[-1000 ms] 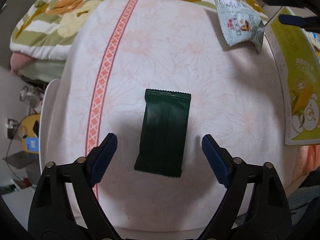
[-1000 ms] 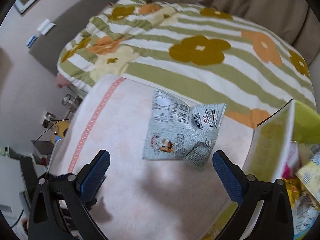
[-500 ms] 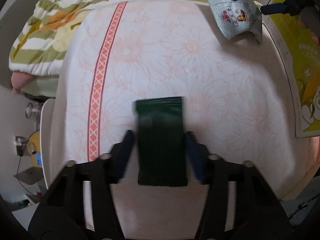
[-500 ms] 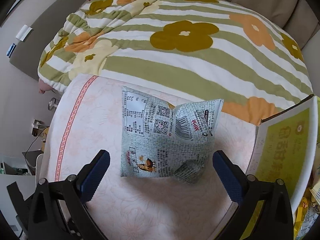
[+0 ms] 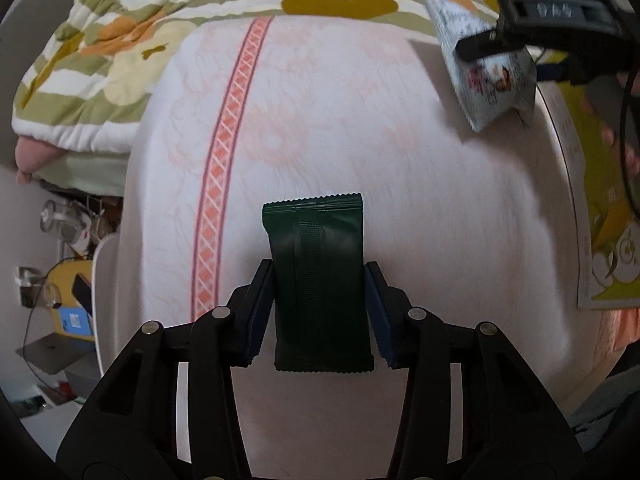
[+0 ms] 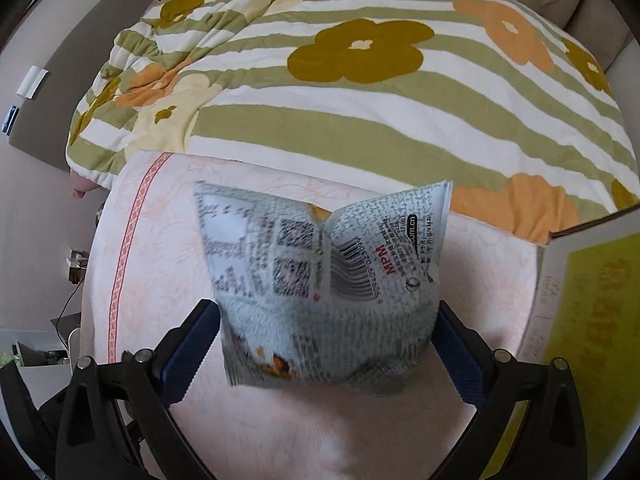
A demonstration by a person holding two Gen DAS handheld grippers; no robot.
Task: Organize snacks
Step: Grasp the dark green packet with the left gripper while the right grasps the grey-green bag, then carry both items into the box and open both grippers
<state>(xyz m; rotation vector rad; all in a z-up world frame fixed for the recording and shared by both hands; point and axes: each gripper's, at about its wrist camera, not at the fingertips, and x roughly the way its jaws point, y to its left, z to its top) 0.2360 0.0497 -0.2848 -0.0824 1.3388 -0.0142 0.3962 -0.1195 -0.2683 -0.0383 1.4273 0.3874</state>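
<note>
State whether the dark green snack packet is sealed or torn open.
Sealed, as far as visible: the dark green snack packet shows intact crimped ends and no tear; its underside is hidden.

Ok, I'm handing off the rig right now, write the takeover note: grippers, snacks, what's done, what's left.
Left gripper: shut on the green pack, over the pink cloth.
Right gripper: pads against both sides of the grey bag, which is crumpled between them; looks gripped.
Yellow box: open, at the right edge of the cloth.
Done: both snacks in the grippers.
Left: neither is put away yet; probably both go into the box.
</note>
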